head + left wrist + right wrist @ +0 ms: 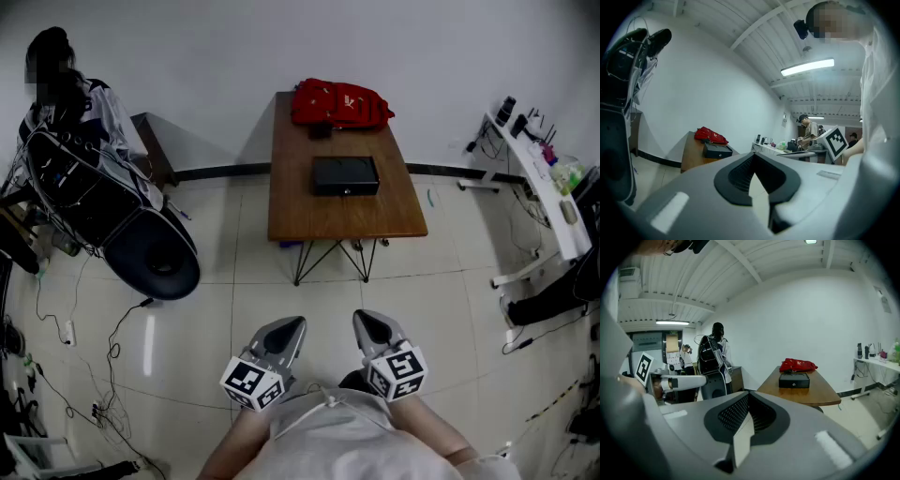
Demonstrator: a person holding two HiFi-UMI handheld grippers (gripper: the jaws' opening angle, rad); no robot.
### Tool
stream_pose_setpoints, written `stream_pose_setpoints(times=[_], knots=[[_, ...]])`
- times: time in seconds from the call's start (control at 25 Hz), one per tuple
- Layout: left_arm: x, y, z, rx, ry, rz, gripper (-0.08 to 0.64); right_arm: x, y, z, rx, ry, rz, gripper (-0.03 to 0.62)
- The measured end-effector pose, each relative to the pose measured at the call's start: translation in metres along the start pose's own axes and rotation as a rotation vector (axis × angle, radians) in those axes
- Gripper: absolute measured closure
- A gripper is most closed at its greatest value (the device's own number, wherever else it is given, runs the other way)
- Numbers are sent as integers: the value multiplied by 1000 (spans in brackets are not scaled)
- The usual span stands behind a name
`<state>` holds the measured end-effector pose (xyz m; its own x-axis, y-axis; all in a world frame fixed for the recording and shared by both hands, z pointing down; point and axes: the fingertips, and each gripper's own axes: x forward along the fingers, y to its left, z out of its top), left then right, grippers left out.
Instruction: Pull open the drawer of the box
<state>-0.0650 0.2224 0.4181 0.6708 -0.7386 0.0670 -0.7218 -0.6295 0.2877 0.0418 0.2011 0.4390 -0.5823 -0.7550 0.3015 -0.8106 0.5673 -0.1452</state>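
Note:
The black box (345, 175) lies on the brown wooden table (300, 211), its drawer front with a small knob facing me and closed flush. Behind it lies a red bag (340, 103). Both grippers hang low in front of my body, over the tiled floor and well short of the table. My left gripper (288, 330) and right gripper (369, 324) are shut with nothing between the jaws. From the left gripper (754, 155) the box (717, 150) appears far off to the left. Beyond the right gripper (747, 397), the box (794, 379) sits far ahead on the table (806, 393).
A dark chair piled with bags and gear (103, 206) stands at the left, with cables (56, 375) trailing over the floor. A white desk (548, 187) with small items runs along the right wall. People (806, 133) stand at benches in the background.

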Motion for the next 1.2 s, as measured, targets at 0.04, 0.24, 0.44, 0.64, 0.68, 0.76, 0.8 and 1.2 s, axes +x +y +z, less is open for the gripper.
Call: stream_pose_setpoints(times=[0.04, 0.24, 0.44, 0.64, 0.68, 0.76, 0.8, 1.2], knots=[[0, 5, 1, -9, -1, 6, 554, 4, -1, 1, 2, 4, 0, 583], [14, 24, 13, -38, -5, 24, 554, 20, -12, 13, 9, 24, 4, 583], [46, 66, 25, -65, 1, 24, 554, 65, -30, 29, 17, 47, 6, 583], [16, 51, 0, -67, -24, 31, 554, 49, -9, -1, 12, 28, 27, 583], [20, 55, 1, -69, -25, 33, 554, 54, -13, 1, 13, 28, 32, 583], [35, 69, 6, -71, -22, 40, 554, 71, -24, 8, 17, 29, 39, 583], [43, 76, 9, -72, -20, 44, 554, 80, -31, 12, 19, 29, 42, 583], [173, 159, 20, -66, 39, 56, 554, 181, -141, 54, -2, 30, 39, 583]])
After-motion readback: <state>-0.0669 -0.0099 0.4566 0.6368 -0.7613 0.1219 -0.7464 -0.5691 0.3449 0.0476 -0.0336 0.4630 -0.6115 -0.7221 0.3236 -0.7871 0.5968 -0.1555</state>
